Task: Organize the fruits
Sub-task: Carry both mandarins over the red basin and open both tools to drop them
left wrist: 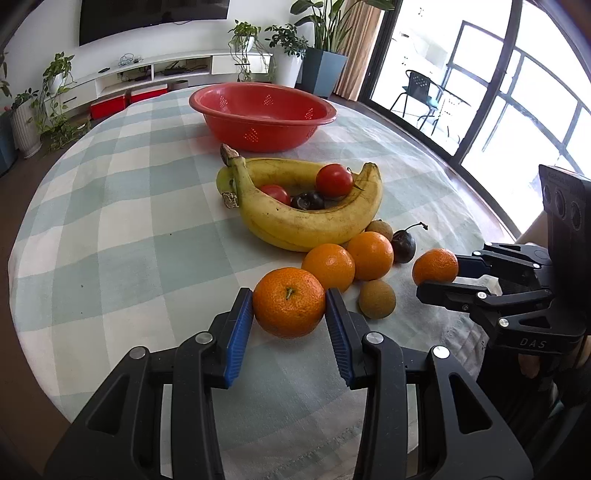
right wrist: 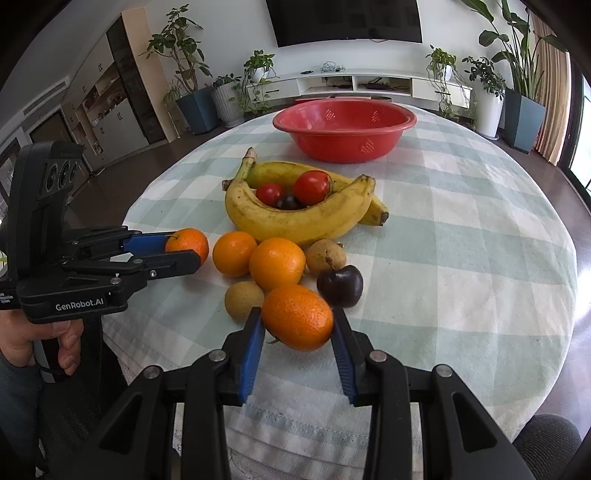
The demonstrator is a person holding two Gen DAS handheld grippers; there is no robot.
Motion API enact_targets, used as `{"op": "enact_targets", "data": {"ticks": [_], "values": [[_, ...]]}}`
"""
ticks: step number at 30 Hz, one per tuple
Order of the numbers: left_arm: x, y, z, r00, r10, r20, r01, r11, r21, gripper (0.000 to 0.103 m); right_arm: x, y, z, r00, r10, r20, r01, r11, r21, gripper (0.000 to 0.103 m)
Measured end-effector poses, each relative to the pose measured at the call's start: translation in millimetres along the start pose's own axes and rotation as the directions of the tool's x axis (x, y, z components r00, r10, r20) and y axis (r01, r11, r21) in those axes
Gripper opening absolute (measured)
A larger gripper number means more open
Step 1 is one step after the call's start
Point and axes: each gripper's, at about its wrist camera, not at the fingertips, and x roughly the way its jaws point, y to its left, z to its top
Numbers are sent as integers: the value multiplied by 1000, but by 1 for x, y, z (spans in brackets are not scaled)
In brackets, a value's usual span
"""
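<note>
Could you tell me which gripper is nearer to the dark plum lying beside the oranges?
Right. The right gripper, shut on an orange, sits right beside the dark plum. The left gripper, shut on another orange, has two loose oranges between it and the plum.

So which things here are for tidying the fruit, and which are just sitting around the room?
For the job: left gripper shut on one tangerine; right gripper shut on another tangerine; oranges, bananas, tomatoes, red basket.

Just around: potted plants, television, chair.
</note>
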Motion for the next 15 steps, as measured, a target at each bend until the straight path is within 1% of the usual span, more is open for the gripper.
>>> {"op": "enact_targets", "data": {"ticks": [4, 9, 12, 15], "values": [[-7, -3, -2, 1000, 5, 17, -5, 1000, -8, 37, -5, -6, -3, 1000, 19, 3, -19, 999, 26, 39], [-19, 2, 7, 999, 10, 44, -9, 1000, -22, 37, -16, -25, 0, 1000, -6, 31, 4, 998, 61, 39], [-30, 11, 21, 997, 32, 67, -31, 999, -19, 37, -26, -47, 11, 998, -23, 59, 16, 994, 104, 39], [-39, 23, 45, 993, 65, 95, -64, 998, -14, 37, -37, -72, 30, 994, -55, 98, 41, 990, 136, 39]]}}
